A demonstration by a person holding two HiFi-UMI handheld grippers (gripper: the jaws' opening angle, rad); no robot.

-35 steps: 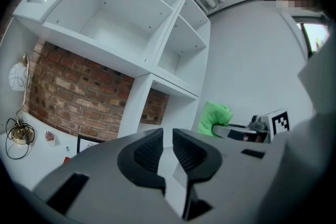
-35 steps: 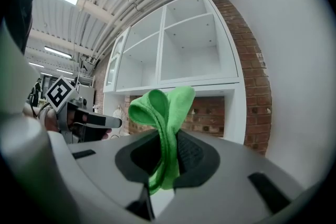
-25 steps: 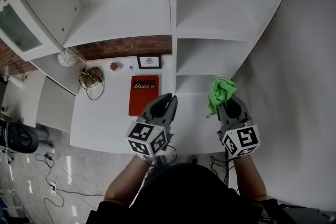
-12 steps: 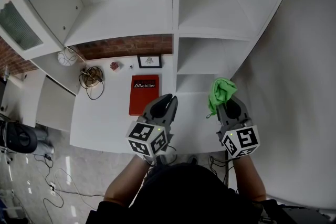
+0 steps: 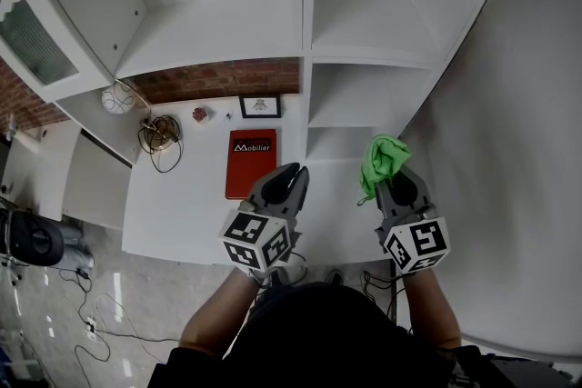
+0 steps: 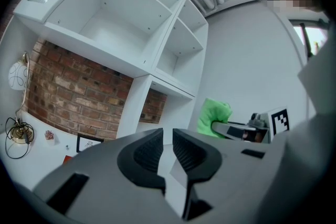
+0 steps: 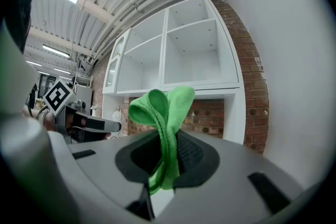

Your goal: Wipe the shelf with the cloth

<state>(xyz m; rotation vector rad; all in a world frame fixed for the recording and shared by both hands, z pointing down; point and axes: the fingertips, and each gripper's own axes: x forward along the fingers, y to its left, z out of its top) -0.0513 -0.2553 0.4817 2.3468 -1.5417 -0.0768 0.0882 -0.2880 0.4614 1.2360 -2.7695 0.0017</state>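
A green cloth (image 5: 382,159) sticks up from my right gripper (image 5: 395,179), whose jaws are shut on it; in the right gripper view the cloth (image 7: 163,118) folds over between the pads. The white shelf unit (image 5: 300,41) rises in front of me, its open compartments empty. My left gripper (image 5: 289,175) hangs over the white counter, jaws nearly closed with a thin gap and nothing between them (image 6: 167,150). The left gripper view also shows the cloth (image 6: 212,117) off to the right.
On the white counter (image 5: 182,204) lie a red book (image 5: 249,163), a small framed picture (image 5: 258,106), a coiled cable (image 5: 160,137) and a white ball lamp (image 5: 116,99). A brick wall (image 5: 218,79) backs the counter. A plain white wall (image 5: 509,132) stands at right.
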